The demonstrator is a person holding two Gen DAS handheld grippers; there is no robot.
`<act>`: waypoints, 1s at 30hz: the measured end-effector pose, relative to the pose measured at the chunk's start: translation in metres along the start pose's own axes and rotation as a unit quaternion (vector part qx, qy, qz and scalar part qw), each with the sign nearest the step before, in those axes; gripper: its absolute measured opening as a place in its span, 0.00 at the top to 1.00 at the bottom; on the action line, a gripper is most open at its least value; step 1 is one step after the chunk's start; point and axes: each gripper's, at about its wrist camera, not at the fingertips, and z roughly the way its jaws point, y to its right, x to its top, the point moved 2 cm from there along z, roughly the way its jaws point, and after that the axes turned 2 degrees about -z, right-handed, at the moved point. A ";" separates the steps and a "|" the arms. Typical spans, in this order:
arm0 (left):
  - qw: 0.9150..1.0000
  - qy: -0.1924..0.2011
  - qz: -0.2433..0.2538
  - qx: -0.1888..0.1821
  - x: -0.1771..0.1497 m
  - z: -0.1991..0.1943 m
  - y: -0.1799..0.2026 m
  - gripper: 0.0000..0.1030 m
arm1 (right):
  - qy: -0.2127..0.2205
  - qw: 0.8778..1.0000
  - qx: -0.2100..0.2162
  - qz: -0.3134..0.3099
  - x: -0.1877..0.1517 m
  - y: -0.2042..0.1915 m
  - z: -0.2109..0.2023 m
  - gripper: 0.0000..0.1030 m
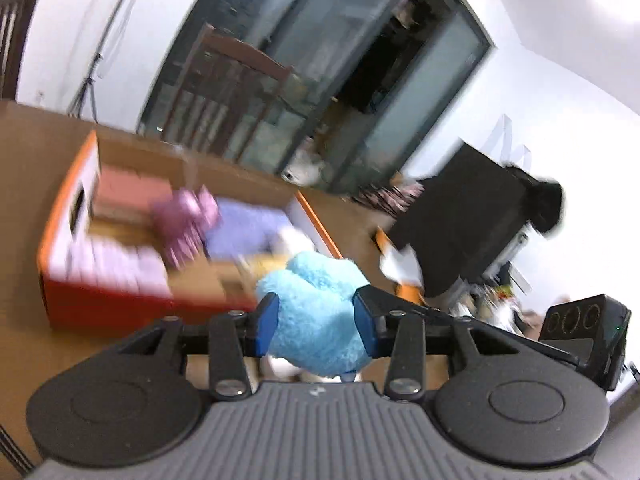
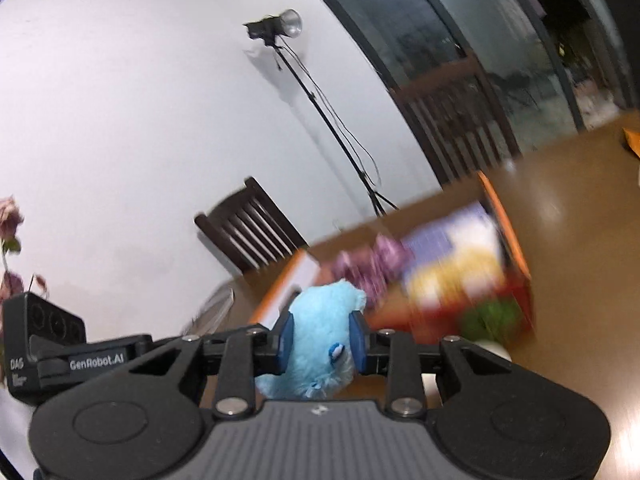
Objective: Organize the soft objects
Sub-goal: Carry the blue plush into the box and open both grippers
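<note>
Blue plush toy (image 1: 316, 316) being carried, left tongs (image 1: 316, 320) and right tongs (image 2: 320, 340) clamping it; advisably lifting evenly toward orange box (image 1: 60, 236).

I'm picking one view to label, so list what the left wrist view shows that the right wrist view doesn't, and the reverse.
Left wrist only: a dark bag standing on the table beyond the box.

Right wrist only: a studio lamp on a stand, dried flowers at the left edge, and something green by the box.

Both: a light blue plush toy gripped between the jaws, and the orange box of soft items, blurred.
</note>
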 end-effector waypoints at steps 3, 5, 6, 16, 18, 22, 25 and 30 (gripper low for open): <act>0.999 -0.012 -0.017 0.026 0.028 0.033 -0.028 0.60 | -0.011 1.000 -0.009 -0.013 0.029 0.006 0.052 0.72; 0.998 -0.033 -0.035 0.046 0.035 0.057 -0.049 0.60 | -0.035 0.999 -0.027 -0.014 0.037 0.014 0.091 0.72; 0.997 -0.042 -0.040 0.057 0.036 0.067 -0.057 0.60 | -0.049 0.998 -0.033 -0.014 0.037 0.018 0.106 0.72; 0.995 -0.057 0.030 0.078 0.017 0.070 -0.059 0.53 | -0.117 0.982 -0.112 -0.093 0.006 0.027 0.157 0.72; 0.995 -0.044 0.036 0.078 0.022 0.059 -0.054 0.52 | -0.109 0.983 -0.111 -0.099 0.008 0.022 0.152 0.70; 0.994 -0.015 0.060 0.091 0.034 0.035 -0.046 0.45 | -0.080 0.986 -0.101 -0.108 0.022 0.010 0.128 0.64; 0.991 0.017 0.085 0.102 0.035 0.004 -0.031 0.33 | -0.054 0.987 -0.095 -0.118 0.034 -0.001 0.100 0.62; 0.980 0.068 0.139 0.124 0.024 -0.057 -0.001 0.19 | -0.009 0.984 -0.100 -0.148 0.048 -0.023 0.034 0.49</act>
